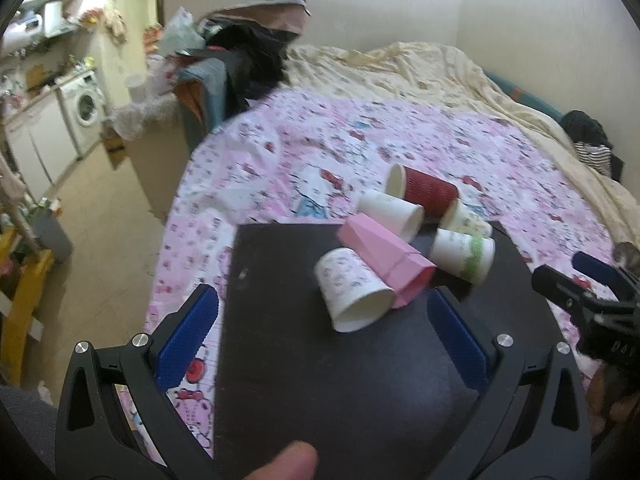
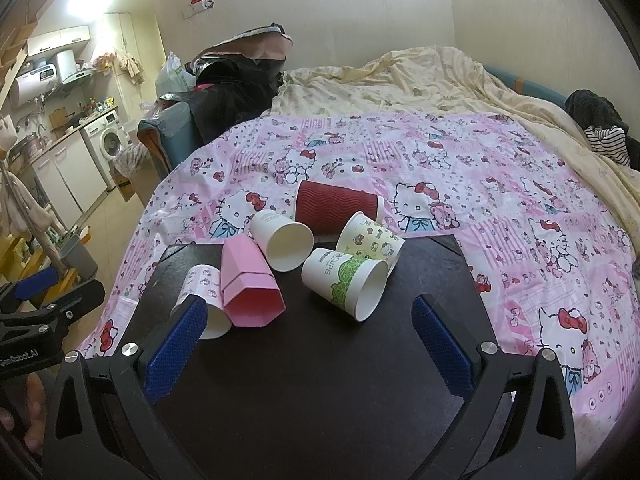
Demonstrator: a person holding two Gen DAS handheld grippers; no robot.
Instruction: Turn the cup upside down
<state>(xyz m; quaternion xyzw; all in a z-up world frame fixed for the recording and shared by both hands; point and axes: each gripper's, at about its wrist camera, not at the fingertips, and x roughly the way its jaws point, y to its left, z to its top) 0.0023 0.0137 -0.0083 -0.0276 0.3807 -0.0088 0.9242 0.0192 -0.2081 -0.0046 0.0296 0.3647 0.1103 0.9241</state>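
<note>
Several paper cups lie on their sides on a dark board point(image 2: 320, 360) on the bed. A pink faceted cup point(image 2: 250, 284) lies beside a pink-print white cup point(image 2: 202, 292). A green-leaf cup point(image 2: 346, 282), a plain white cup point(image 2: 282, 240), a yellow-print cup point(image 2: 370, 240) and a dark red ribbed cup point(image 2: 336, 206) lie behind. In the left wrist view the pink-print cup point(image 1: 354, 288) is nearest, with the pink cup point(image 1: 386, 258) next to it. My left gripper point(image 1: 324, 312) is open and empty just short of them. My right gripper point(image 2: 310, 316) is open and empty.
The board point(image 1: 320, 380) rests on a pink cartoon-print sheet point(image 2: 480, 168) with a cream blanket point(image 2: 400, 76) behind. The bed's left edge drops to the floor point(image 1: 104, 208). The other gripper shows at each view's side, in the left wrist view point(image 1: 592, 292) and the right wrist view point(image 2: 44, 304).
</note>
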